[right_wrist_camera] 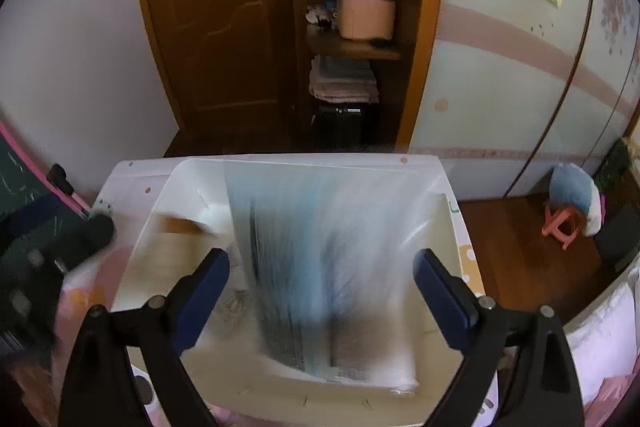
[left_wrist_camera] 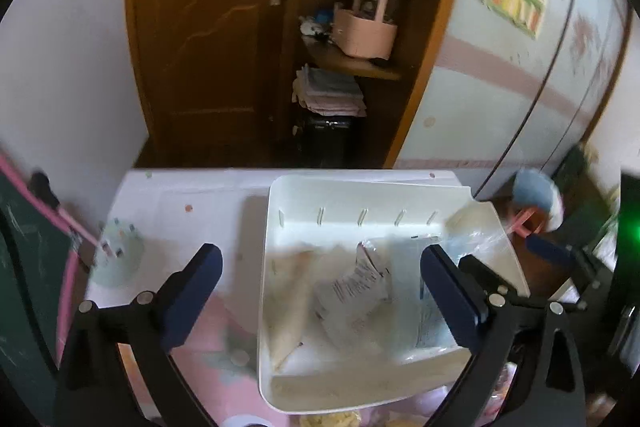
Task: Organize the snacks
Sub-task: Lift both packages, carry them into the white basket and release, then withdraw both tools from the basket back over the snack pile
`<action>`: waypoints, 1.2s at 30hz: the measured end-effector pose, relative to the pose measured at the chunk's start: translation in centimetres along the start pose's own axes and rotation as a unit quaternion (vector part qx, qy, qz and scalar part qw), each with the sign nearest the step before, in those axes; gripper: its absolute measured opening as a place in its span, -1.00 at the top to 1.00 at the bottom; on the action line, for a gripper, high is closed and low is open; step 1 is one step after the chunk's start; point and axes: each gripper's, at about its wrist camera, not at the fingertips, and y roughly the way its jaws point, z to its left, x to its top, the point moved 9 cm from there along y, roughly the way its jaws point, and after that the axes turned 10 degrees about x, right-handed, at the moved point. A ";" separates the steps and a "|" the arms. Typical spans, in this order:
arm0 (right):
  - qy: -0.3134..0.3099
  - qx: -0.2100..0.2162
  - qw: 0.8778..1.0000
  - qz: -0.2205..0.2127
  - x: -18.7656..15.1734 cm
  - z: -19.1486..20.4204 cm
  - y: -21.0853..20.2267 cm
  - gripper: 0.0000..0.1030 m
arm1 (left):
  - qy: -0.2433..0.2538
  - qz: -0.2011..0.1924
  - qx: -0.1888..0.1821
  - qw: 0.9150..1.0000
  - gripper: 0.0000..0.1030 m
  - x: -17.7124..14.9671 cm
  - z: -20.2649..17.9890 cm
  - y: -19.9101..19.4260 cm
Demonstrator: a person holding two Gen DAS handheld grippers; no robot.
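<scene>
Looking down along my left tongs (left_wrist_camera: 322, 281), I see a white bin (left_wrist_camera: 280, 199) on a white table (left_wrist_camera: 180, 195). My left tongs are spread wide and grip nothing. One blue pad (left_wrist_camera: 192, 297) hangs over the table at about 8 o'clock from the bin. The other blue pad (left_wrist_camera: 450, 297) hangs over the bin's inside at 3 o'clock.

Snack packets lie in the bin. A pale cone-shaped packet (left_wrist_camera: 294, 301) lies at 9 o'clock inside it. A crinkly packet with small print (left_wrist_camera: 354, 287) lies in the middle. A bluish packet (left_wrist_camera: 430, 327) sits at 4 o'clock, partly behind my pad. They look blurry, so I cannot read them.

A pale green round thing (left_wrist_camera: 118, 255) sits on the table at 9 o'clock from the bin.

My right tongs (right_wrist_camera: 322, 293) are spread wide too, and no pad presses on anything. Between them, over the bin (right_wrist_camera: 192, 179), is a big clear bag with blue and dark print (right_wrist_camera: 320, 267). It is a streaky blur. I cannot tell if it is lying in the bin or in the air.

At 12 o'clock, past the table, stands a brown door (right_wrist_camera: 224, 27) and a shelf with a pink basket (right_wrist_camera: 366, 13). A pink stool (right_wrist_camera: 560, 223) stands on the floor at 3 o'clock.
</scene>
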 end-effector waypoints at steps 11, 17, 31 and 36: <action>-0.009 0.019 0.999 -0.041 -0.6 2.3 -3.4 -0.96 | -0.021 -0.014 0.008 1.000 -0.93 -3.2 2.7 -4.1; -0.022 0.025 0.998 -0.045 -2.3 4.1 -6.5 -0.96 | -0.022 -0.020 -0.011 1.000 -0.93 -5.0 3.0 -8.7; -0.004 0.055 0.998 -0.040 -9.1 7.0 -14.0 -0.96 | -0.010 -0.046 -0.063 0.997 -0.93 -12.0 3.0 -18.8; -0.019 0.059 0.997 -0.038 -11.5 8.4 -16.6 -0.96 | 0.007 -0.063 -0.048 0.997 -0.93 -14.6 3.1 -21.5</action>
